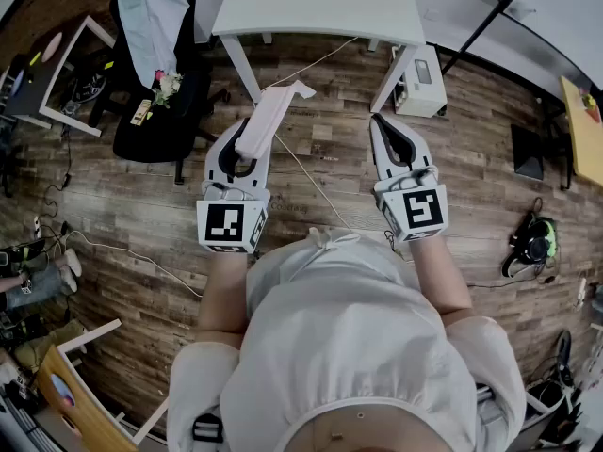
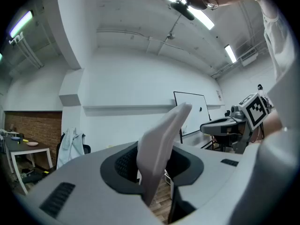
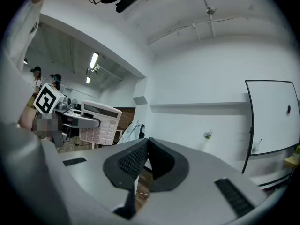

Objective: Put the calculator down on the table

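Note:
The calculator [image 1: 267, 119] is a pale, flat slab that sticks forward out of my left gripper [image 1: 247, 141], which is shut on its near end. In the left gripper view the calculator [image 2: 161, 135] stands edge-on between the dark pads. From the right gripper view its keys face me at the left, the calculator [image 3: 97, 127] held level in the air. My right gripper [image 1: 382, 125] is beside it, shut, with nothing between its jaws [image 3: 146, 146]. Both grippers are held over the wooden floor, short of the white table [image 1: 320, 3], whose top is bare.
A black office chair [image 1: 155, 73] with a pale jacket stands at the left of the table. A white box [image 1: 421, 81] sits by the table's right leg. A cable [image 1: 311, 182] runs across the floor. A small desk [image 1: 57, 73] is at far left, headphones [image 1: 532, 243] at right.

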`<state>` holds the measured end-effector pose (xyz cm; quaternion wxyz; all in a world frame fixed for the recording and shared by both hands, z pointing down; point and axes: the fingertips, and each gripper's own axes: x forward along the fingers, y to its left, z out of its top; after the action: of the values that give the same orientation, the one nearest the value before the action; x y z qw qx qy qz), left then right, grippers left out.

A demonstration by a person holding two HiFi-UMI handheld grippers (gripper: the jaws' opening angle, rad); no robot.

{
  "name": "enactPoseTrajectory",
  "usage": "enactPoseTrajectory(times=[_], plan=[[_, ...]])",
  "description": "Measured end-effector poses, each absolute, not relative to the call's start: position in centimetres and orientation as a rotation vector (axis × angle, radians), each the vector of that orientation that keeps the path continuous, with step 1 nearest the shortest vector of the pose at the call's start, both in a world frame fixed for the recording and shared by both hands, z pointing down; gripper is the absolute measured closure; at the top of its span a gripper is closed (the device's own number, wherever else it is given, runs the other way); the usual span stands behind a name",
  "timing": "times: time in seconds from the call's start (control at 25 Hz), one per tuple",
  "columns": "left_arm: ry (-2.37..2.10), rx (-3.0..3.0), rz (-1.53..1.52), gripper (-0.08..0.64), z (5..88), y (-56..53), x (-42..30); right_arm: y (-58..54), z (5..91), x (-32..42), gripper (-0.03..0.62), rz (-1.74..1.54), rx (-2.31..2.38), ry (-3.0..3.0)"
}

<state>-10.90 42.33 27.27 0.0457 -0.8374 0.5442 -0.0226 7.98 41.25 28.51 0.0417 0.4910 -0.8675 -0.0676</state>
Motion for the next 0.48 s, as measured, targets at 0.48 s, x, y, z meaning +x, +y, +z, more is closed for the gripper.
enactPoseTrajectory(times=[0.48], plan=[[1.678, -2.565, -0.042, 0.42, 27.7, 41.7, -13.0, 40.7, 29.5, 6.2, 0.589, -0.179, 1.51, -2.645]])
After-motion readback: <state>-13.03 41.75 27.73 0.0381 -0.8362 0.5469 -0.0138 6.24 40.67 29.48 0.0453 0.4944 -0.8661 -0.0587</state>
